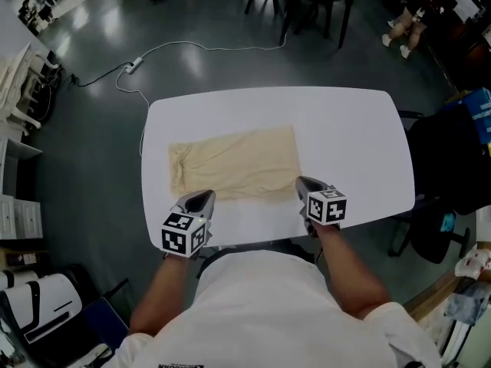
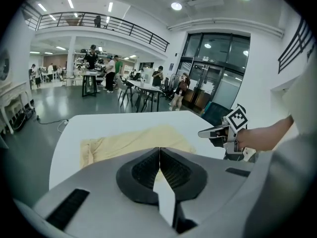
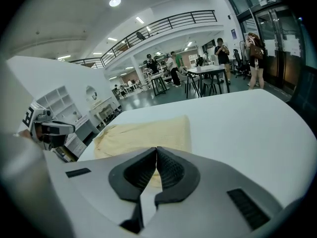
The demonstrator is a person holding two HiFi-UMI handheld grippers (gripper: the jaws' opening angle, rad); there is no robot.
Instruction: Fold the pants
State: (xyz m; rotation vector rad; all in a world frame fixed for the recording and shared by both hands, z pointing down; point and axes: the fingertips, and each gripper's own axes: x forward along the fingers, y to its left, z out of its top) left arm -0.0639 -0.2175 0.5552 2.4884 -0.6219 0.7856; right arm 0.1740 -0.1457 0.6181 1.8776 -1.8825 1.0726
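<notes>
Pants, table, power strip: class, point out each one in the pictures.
pants [image 1: 234, 163], head view, middle of the folded cloth.
table [image 1: 349, 133], head view, bare top right of the pants.
power strip [image 1: 134, 65], head view, its white body on the floor.

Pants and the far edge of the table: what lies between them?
Nothing. In the head view, only bare white table lies beyond the pants.

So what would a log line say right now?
pants: flat on table | left gripper: shut, empty | right gripper: shut, empty | both at pants' near edge
</notes>
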